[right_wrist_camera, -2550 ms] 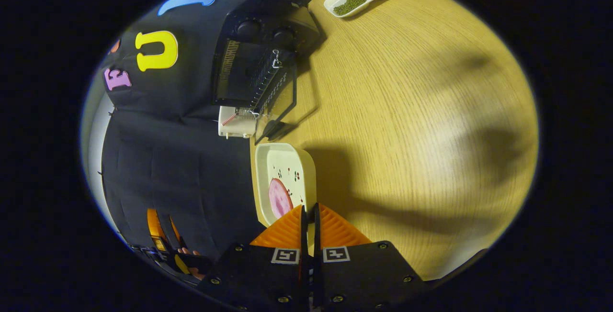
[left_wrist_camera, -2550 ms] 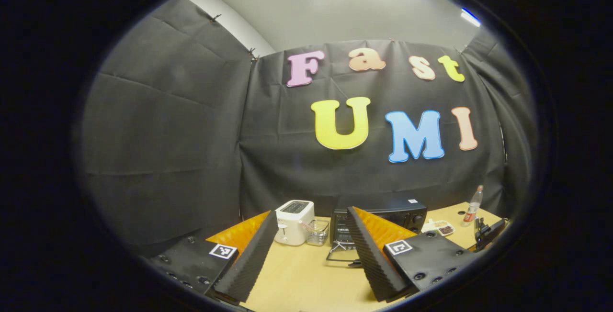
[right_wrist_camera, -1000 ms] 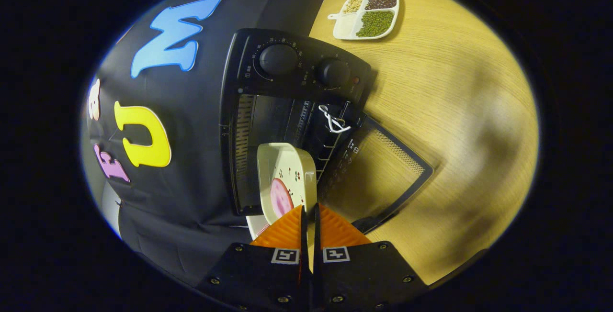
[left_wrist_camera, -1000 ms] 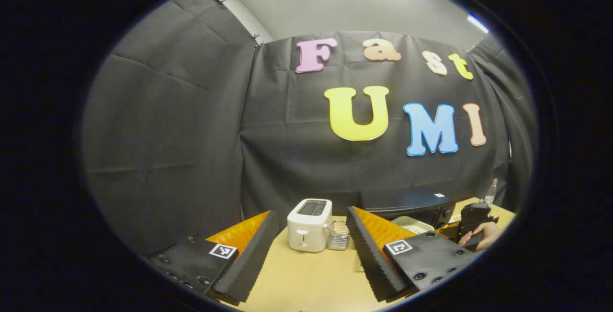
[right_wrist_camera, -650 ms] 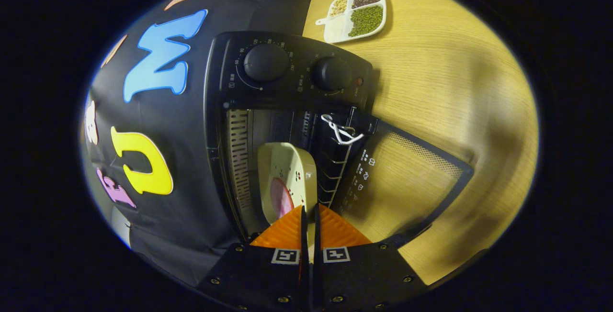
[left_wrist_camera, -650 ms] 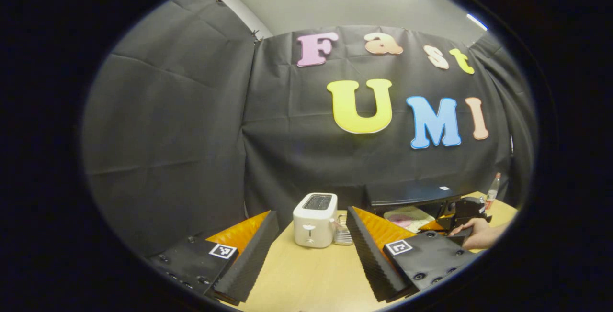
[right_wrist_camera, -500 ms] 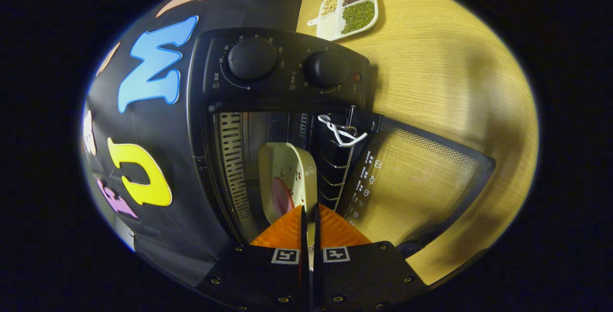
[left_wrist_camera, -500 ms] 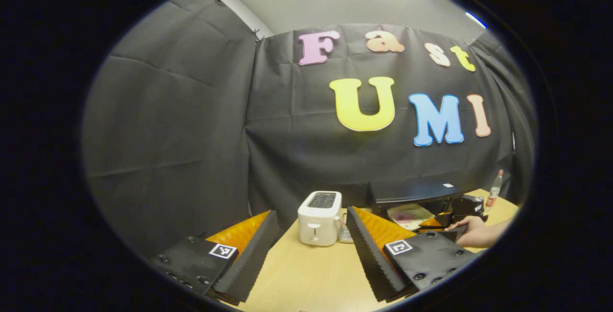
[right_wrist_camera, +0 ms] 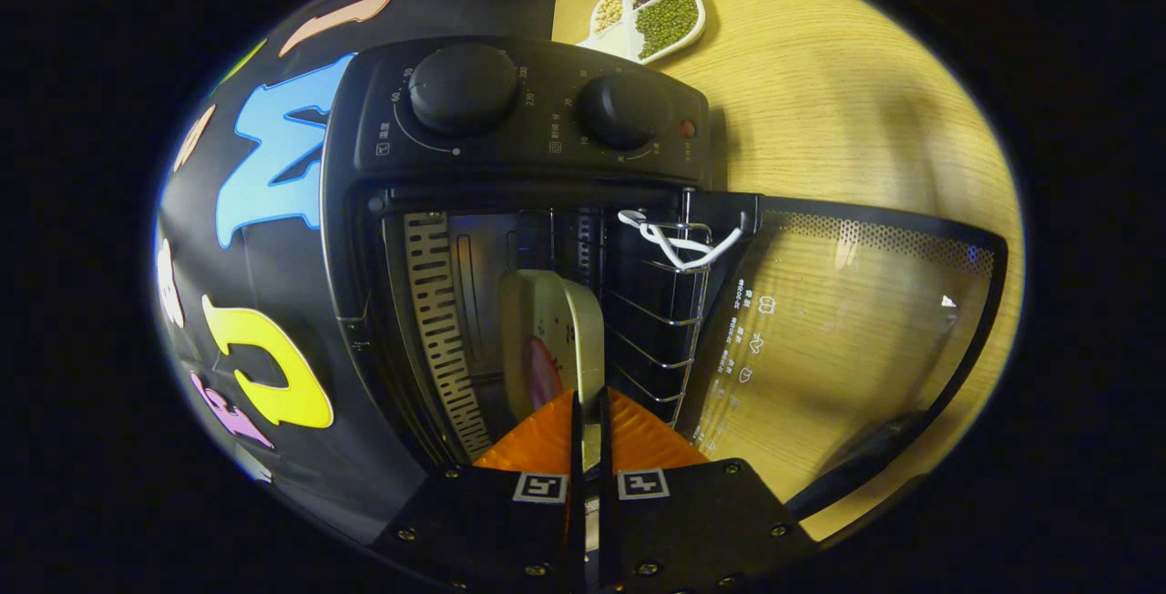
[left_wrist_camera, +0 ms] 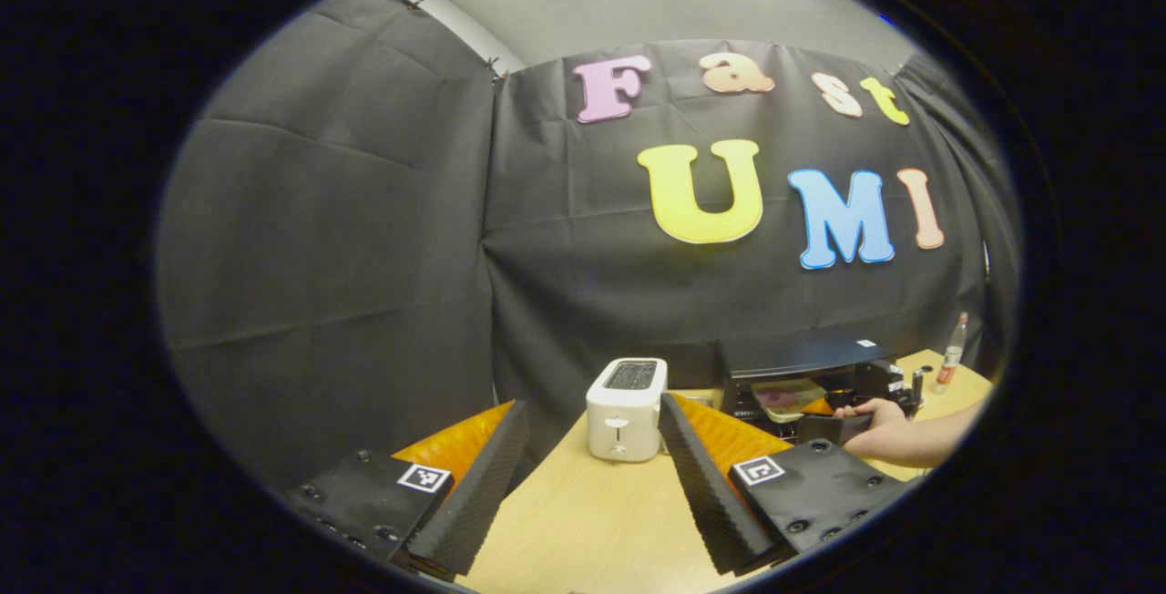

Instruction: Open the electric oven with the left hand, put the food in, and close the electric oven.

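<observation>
Right gripper is clamped on the rim of the plate, fingers pressed together on it. Since a second ago the plate, carrying the pink food, has advanced from outside the electric oven into its mouth, directly ahead of the fingers. The oven door lies open beside the gripper. Left gripper stands idle, fingers apart, empty. Judgement: insertion nearly complete; release and door closing remain.

Black oven, cream plate (pink slice)
</observation>
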